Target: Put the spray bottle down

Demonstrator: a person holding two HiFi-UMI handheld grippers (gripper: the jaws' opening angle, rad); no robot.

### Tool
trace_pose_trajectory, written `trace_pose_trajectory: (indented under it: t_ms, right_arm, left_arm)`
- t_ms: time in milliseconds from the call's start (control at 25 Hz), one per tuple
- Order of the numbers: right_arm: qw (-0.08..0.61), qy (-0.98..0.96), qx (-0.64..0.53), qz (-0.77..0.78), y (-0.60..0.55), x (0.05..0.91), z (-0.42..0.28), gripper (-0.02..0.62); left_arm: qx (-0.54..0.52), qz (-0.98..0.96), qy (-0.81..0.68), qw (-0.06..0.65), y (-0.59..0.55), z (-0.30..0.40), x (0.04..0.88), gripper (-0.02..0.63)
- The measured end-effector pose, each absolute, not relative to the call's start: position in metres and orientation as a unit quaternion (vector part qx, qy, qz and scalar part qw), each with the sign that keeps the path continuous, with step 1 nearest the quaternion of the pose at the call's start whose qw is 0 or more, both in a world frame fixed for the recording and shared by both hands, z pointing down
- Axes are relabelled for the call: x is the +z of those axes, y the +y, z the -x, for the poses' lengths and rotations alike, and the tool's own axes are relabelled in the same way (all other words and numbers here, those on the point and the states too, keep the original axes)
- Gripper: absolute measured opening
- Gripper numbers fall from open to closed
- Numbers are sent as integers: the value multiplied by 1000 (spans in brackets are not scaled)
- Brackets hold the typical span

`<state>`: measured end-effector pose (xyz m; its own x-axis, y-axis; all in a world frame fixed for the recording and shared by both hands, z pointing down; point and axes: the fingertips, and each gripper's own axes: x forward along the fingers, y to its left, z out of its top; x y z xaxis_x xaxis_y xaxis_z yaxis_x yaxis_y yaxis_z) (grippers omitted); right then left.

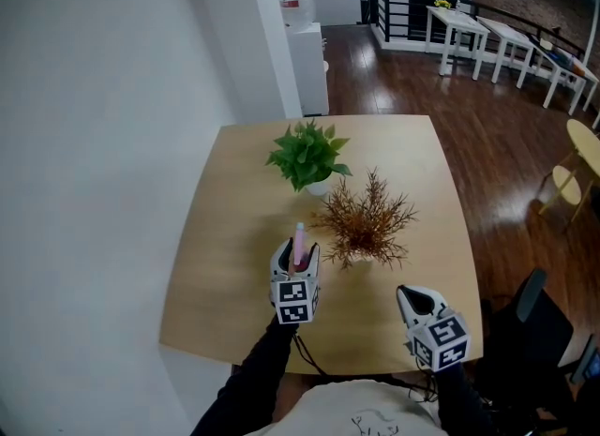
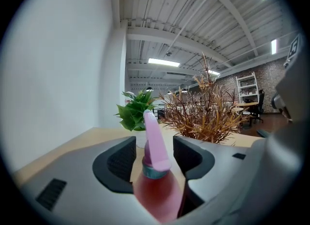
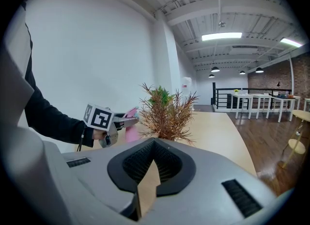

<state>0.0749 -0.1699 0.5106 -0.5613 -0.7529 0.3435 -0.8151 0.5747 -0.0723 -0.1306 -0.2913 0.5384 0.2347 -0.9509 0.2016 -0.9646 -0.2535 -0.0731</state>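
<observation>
Quick rundown, biggest stuff first. There's one light wooden table (image 1: 225,237) pushed up against a white wall, and further back on the dark wood floor what look like three white tables (image 1: 457,20) in a row.

On our table sit two potted plants. One is the green leafy plant (image 1: 305,155), and the other is the dry brown twiggy plant (image 1: 367,218), which sits just beside it and closer to us.

We're holding two grippers, each with its one marker cube. The left gripper (image 1: 294,258) is over the table just left of the brown plant. Its jaws are spread wide, with a clear gap on each side of the bottle's neck, so it isn't squeezing anything. The right gripper (image 3: 155,141) hangs near the table's near edge, well apart from the plants. Its jaws are closed tip to tip with nothing between them.

Smallest thing is the single pink spray bottle (image 2: 155,144). It stands upright right between the left jaws, nozzle pointing up, over the table. We can't tell whether its base rests on the wood, since the gripper hides it.
</observation>
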Motion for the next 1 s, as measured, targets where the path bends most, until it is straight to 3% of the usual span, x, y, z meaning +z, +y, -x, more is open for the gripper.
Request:
trace_pose_trajectory:
  t_ms: [320, 520, 760, 1000]
  right_arm:
    - [136, -880, 114, -441, -171, 511, -68, -28]
    - [131, -884, 112, -434, -172, 508, -62, -28]
    - [122, -886, 114, -433, -171, 506, -58, -28]
    - [104, -882, 109, -447, -175, 496, -61, -28]
  left_arm:
    - [86, -771, -628, 58, -231, 159, 536, 241]
    - [109, -799, -581, 107, -180, 139, 556, 234]
    - [114, -836, -522, 126, -153, 97, 546, 0]
    - [116, -871, -457, 138, -156, 60, 514, -2]
